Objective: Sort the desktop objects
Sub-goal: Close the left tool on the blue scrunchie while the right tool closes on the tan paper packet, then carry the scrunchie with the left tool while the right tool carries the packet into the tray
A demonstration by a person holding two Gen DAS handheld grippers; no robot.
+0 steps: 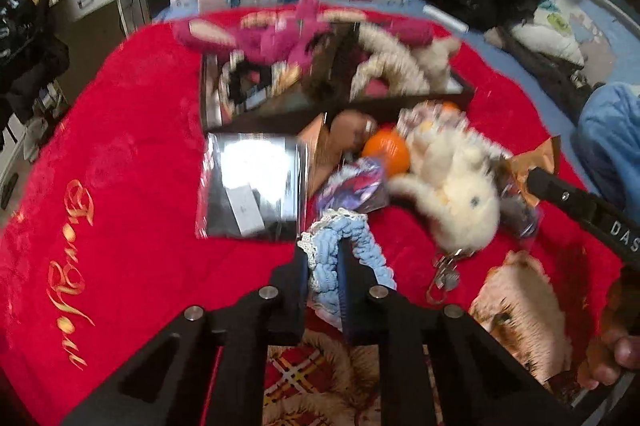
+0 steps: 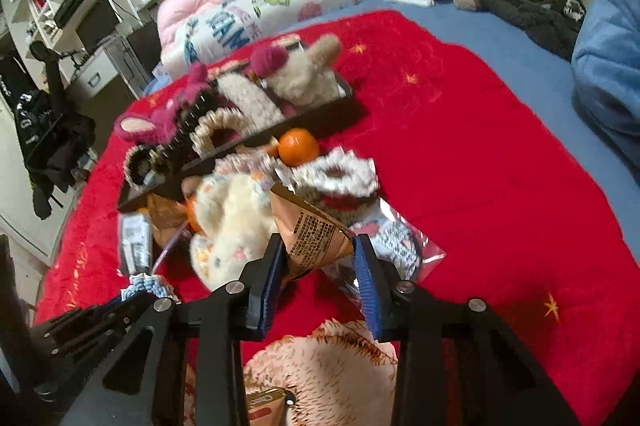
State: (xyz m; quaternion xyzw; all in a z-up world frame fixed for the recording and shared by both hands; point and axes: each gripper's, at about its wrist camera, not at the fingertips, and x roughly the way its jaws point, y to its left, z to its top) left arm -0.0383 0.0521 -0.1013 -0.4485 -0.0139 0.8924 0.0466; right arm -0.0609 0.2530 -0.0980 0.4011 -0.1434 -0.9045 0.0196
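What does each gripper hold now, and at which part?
The left gripper pinches the blue scrunchie across one side of its ring. The right gripper holds the brown snack packet by its lower end.

Right gripper (image 2: 318,266) pinches a brown snack packet (image 2: 314,232) above the red blanket (image 2: 500,166). Beyond it lie a cream plush toy (image 2: 228,222), an orange (image 2: 298,146) and a dark tray (image 2: 320,120) stuffed with fluffy things.

Both grippers tilt downward side by side; the left gripper (image 1: 324,258) is clamped tight, the right gripper (image 2: 318,258) pinches with jaws partly apart
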